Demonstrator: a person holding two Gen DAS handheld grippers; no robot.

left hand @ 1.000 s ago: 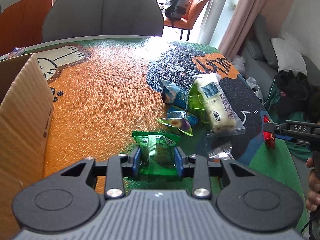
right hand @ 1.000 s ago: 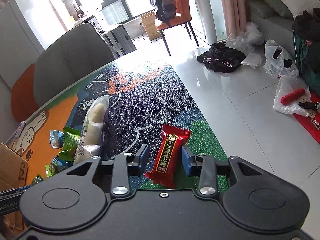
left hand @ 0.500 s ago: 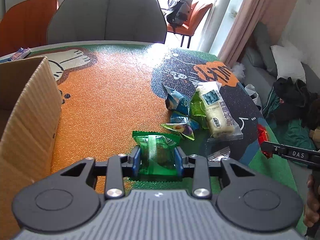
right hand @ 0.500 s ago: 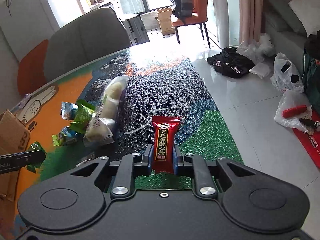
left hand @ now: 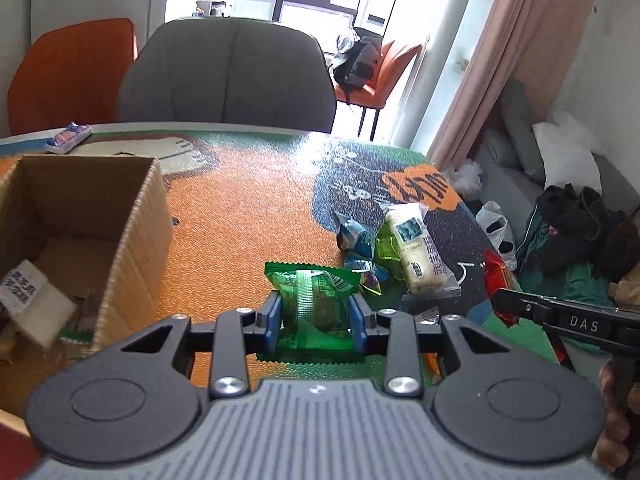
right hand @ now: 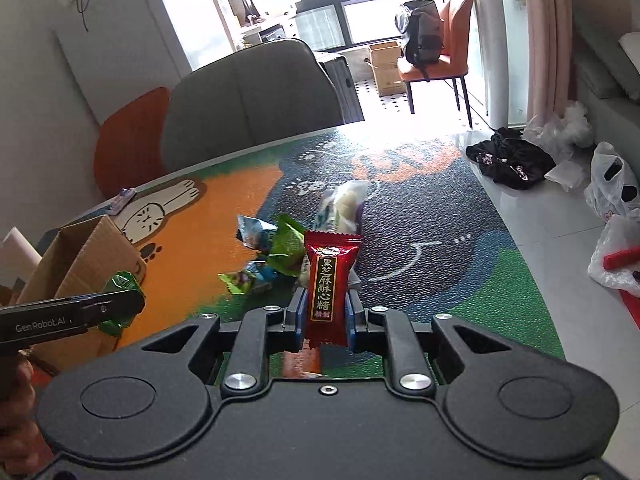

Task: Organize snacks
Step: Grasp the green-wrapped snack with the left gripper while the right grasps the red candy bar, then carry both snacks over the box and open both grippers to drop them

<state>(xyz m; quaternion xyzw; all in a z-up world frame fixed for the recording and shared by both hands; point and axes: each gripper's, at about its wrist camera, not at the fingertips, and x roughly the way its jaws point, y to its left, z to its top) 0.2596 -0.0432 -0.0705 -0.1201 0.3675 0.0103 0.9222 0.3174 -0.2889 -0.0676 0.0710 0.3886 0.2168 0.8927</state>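
Observation:
My left gripper (left hand: 316, 314) is shut on a green snack packet (left hand: 314, 300) and holds it above the table, just right of an open cardboard box (left hand: 120, 248). My right gripper (right hand: 323, 316) is shut on a red candy packet (right hand: 328, 280) and holds it upright above the table. The red packet also shows in the left wrist view (left hand: 498, 280), and the green packet in the right wrist view (right hand: 122, 294). A pile of loose snacks lies on the table: a long white cake pack (left hand: 416, 250), blue packets (left hand: 352, 236) and a green packet (right hand: 288, 246).
The table has a colourful cartoon mat (left hand: 248, 200). The box holds a white packet (left hand: 28, 292). A small pink packet (left hand: 68, 138) lies at the far edge. A grey chair (left hand: 228, 76) and an orange chair (left hand: 72, 72) stand behind the table. Clothes and bags lie on the floor at right.
Both grippers have risen with their packets. The right gripper closed on the red packet and lifted it. The left gripper has moved toward the box, whose inside now shows.

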